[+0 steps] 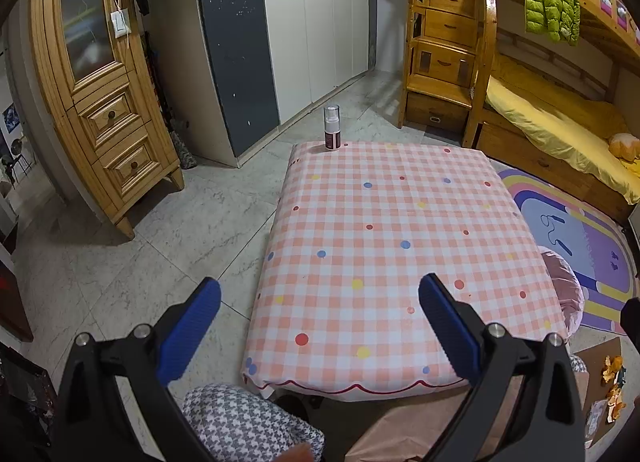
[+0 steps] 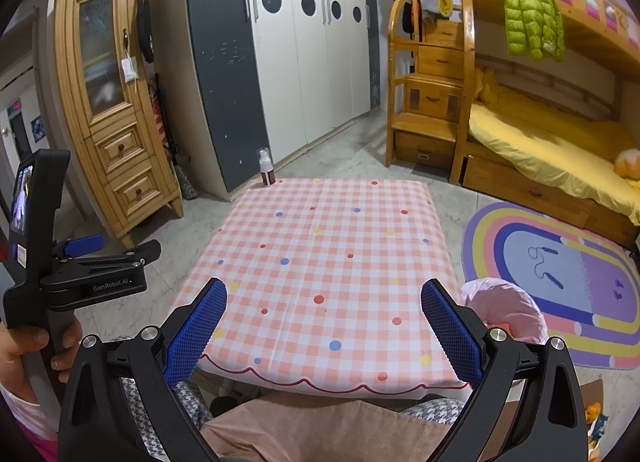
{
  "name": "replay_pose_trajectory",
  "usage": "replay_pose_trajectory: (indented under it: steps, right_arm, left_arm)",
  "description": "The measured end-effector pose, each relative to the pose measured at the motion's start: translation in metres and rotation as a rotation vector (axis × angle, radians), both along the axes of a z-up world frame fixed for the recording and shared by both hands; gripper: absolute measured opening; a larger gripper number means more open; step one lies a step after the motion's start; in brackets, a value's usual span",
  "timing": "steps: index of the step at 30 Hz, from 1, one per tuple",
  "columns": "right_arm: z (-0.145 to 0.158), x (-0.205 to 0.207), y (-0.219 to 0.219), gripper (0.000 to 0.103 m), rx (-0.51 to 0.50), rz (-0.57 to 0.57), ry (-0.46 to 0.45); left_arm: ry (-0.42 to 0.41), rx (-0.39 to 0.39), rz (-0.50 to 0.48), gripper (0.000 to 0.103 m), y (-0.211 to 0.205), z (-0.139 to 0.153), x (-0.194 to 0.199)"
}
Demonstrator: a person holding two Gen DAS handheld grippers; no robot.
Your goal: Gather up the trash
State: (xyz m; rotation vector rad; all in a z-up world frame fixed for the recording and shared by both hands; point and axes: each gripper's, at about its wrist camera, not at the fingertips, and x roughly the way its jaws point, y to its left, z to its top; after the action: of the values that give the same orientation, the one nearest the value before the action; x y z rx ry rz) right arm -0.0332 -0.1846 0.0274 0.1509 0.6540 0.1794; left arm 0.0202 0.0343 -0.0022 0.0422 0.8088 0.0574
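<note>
L gripper (image 1: 320,314) & R gripper (image 2: 324,318): jaws wide, holding nothing.

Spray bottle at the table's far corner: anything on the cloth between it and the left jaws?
Nothing. In the left wrist view only bare checked tablecloth lies between the open left gripper and the spray bottle.

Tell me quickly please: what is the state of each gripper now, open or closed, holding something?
Left gripper: open, jaws wide apart, holding nothing.
Right gripper: open, jaws wide apart, holding nothing.
</note>
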Motion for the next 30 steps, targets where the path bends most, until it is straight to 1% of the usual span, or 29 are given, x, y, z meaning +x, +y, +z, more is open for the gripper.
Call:
replay_pose_trajectory:
  steps: [30]
  right_arm:
    - [-0.0024,0.0005,-0.005,0.096,0.007,-0.01,0.006]
  left_arm:
    - [0.013,-0.001,-0.004,0.096,-0.0009,-0.0019,0.0041]
